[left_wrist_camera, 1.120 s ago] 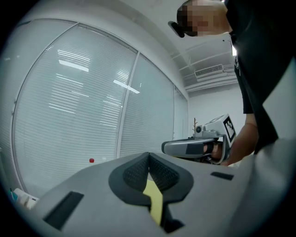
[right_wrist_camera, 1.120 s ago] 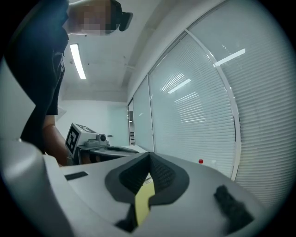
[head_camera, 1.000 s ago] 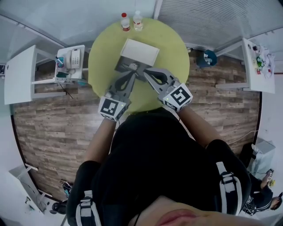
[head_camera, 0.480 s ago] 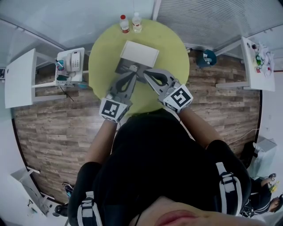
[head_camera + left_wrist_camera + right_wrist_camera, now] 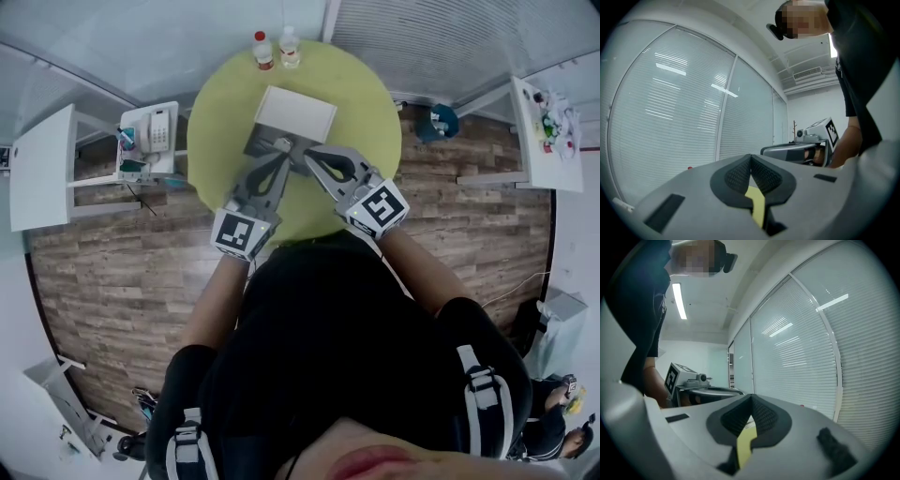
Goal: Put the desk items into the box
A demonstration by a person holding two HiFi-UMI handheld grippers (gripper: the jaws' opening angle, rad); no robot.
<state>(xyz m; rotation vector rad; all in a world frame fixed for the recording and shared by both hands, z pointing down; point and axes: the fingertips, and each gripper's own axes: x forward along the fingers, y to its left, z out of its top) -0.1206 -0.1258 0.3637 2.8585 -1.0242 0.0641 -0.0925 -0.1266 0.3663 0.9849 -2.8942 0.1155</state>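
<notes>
Both your tools are closed and empty: in its own view the left gripper (image 5: 281,145) has its ribbed pads pressed together with nothing between them, and the right gripper (image 5: 308,156) looks the same, so open each one before you reach. Their tips sit side by side near the middle of the round yellow-green table (image 5: 356,84), just below the white box (image 5: 298,111), which lies in the upper centre of the head view. A dark grey sheet (image 5: 262,141) rests against the box's lower left edge; you cannot tell from here whether it is a lid or a flat item. The 2 clear candidates to pack stand at the top edge of the table, above the box: a red-capped bottle (image 5: 265,49) and a pale bottle (image 5: 292,45), close together. They look small and probably light, with smooth round sides that may slip or topple if nudged. Take each one across the body below the cap, squeeze gently, and keep it upright. Approach from the outer side so you do not knock its neighbour.
</notes>
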